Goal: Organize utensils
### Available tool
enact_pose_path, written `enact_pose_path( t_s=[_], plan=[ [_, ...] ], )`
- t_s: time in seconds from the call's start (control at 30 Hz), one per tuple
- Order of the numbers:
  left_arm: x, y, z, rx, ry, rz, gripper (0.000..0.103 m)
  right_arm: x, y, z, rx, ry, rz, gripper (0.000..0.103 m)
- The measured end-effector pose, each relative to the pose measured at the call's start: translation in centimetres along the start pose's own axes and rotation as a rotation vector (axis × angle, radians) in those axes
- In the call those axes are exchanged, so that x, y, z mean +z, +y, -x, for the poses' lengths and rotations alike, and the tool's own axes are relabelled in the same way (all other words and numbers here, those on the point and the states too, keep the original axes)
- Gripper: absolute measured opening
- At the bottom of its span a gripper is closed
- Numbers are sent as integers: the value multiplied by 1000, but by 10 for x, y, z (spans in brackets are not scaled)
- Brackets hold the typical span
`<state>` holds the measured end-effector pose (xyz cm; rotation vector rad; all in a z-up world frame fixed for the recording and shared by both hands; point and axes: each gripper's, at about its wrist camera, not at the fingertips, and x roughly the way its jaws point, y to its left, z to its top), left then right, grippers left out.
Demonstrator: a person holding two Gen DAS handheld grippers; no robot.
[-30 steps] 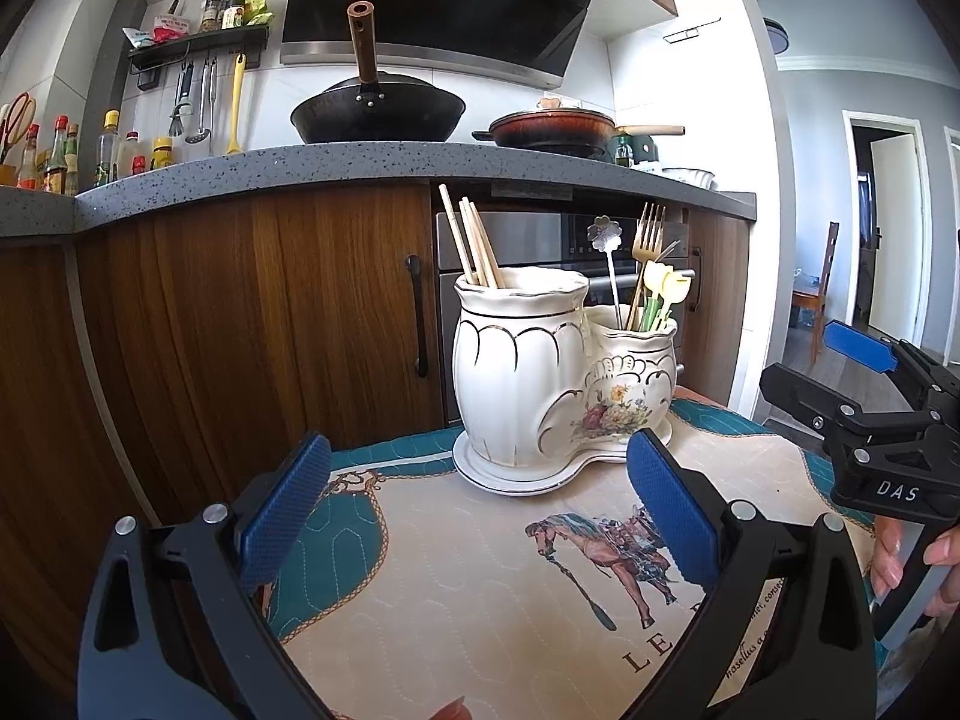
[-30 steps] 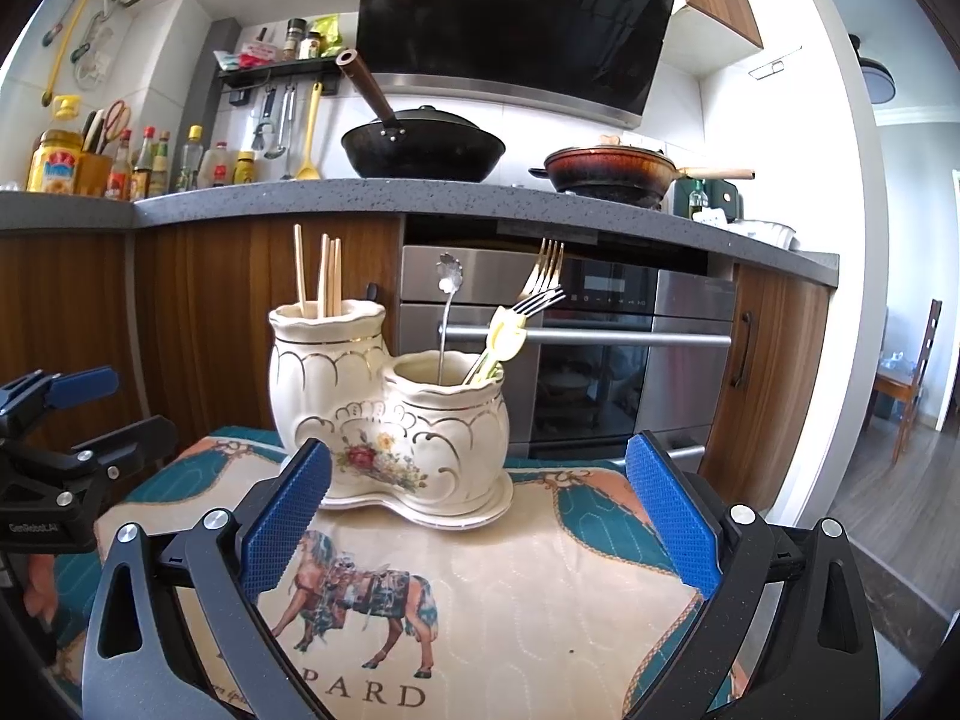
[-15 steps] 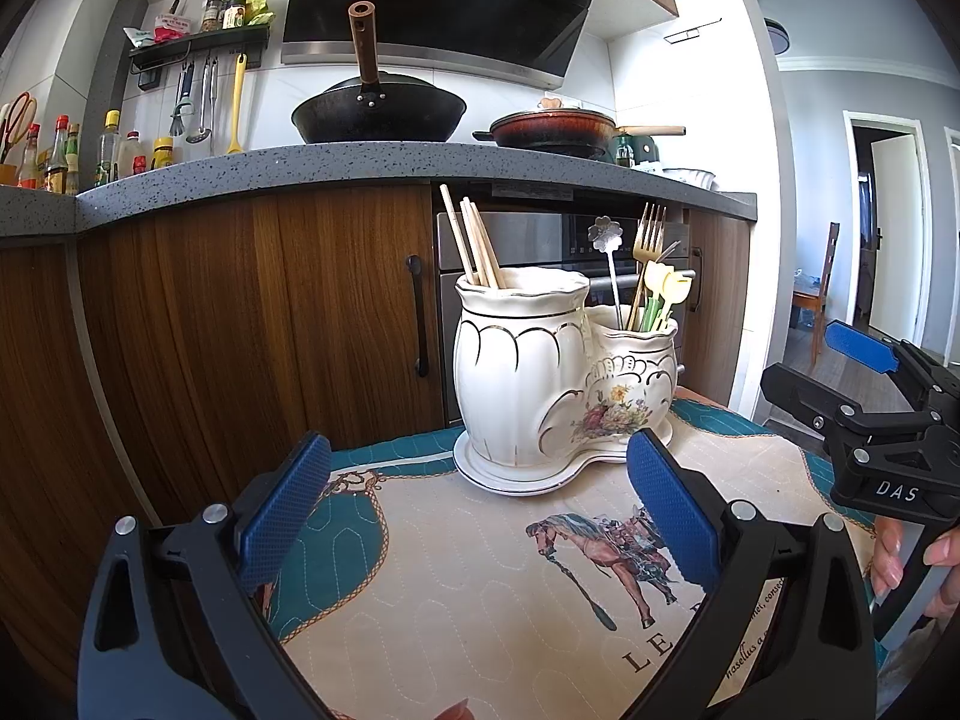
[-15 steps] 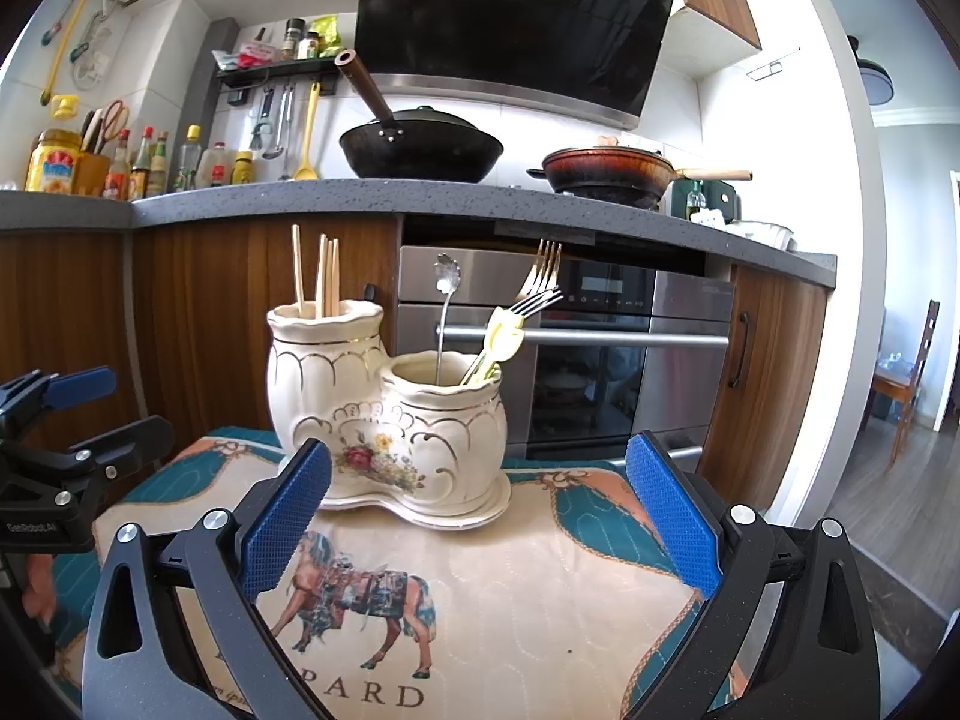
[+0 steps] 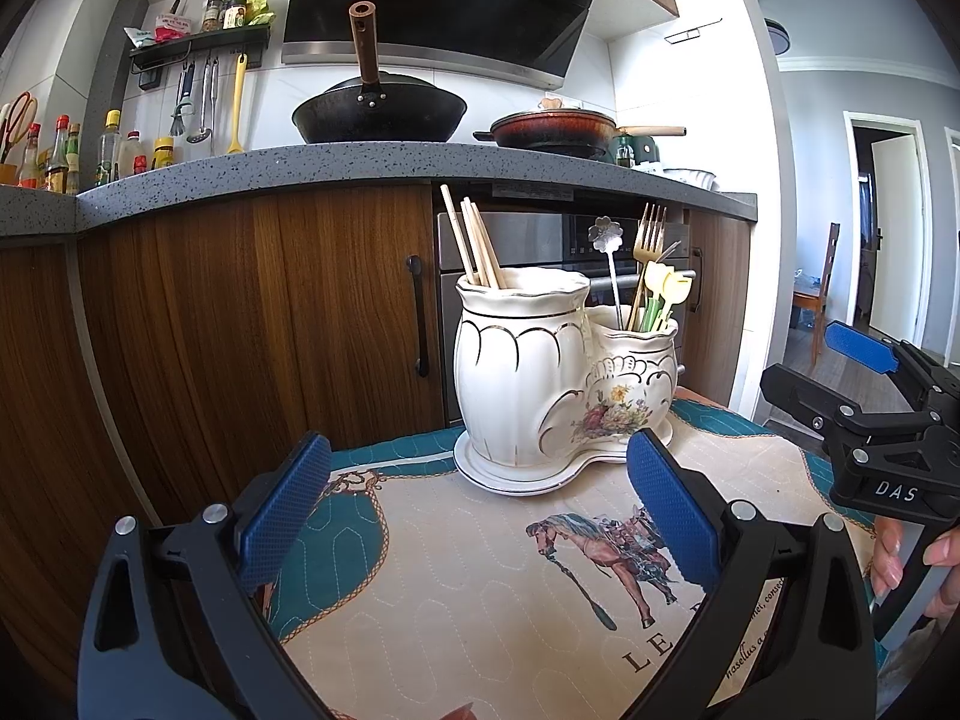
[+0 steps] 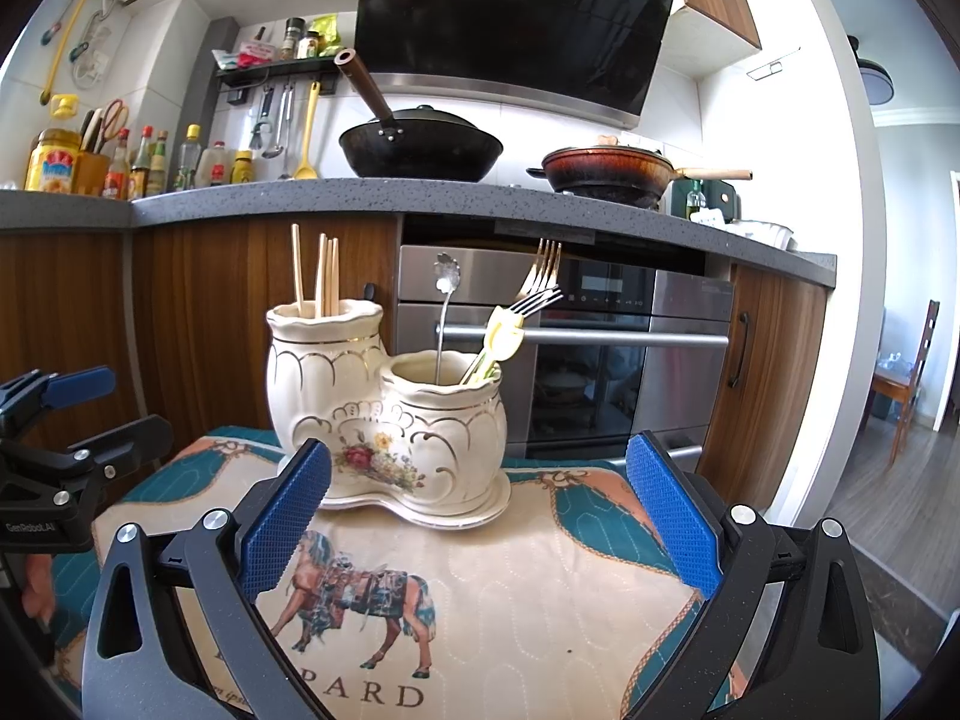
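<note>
A white holder (image 5: pixel 540 384) with two cups is seen standing on its own plate at the far side of a cloth (image 5: pixel 480 576) with a horse picture. The tall cup (image 6: pixel 324 360) holds wooden chopsticks (image 5: pixel 474 246). The short cup (image 6: pixel 444 414) is joined to the tall one and holds a spoon (image 6: pixel 445 306) with a flower end, forks (image 6: pixel 543 285), and small yellow and green picks (image 5: pixel 660 300).

The left tongs (image 5: pixel 480 510) are held wide open over the cloth, just in front of the holder. Nothing is gripped between the blue pads (image 5: pixel 282 516). The right tongs (image 6: pixel 477 516) are also held wide open with nothing between the pads, and the holder is seen past them. Neither pair is touching the holder.

In the left view, the right tongs are seen at the right edge, with fingertips (image 5: pixel 888 552) of a hand below them. In the right view, the left tongs are seen at the left edge.

Behind the cloth, brown cupboards (image 5: pixel 252 348) and an oven (image 6: pixel 600 360) are seen. On the grey counter (image 6: pixel 360 195), a black pan (image 6: pixel 420 147) and a brown pan (image 6: pixel 606 171) are set.
</note>
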<state>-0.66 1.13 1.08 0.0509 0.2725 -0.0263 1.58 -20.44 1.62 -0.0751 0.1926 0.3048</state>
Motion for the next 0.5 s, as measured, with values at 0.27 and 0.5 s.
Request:
enact_pose_path(
  t_s=[0.27,0.5],
  plan=[
    [0,-1,1,-2,5,-1,97,0,0,0,0,0,0,98],
    [-1,-2,1,-1,7,2,97,0,0,0,0,-1,1,98]
  ],
)
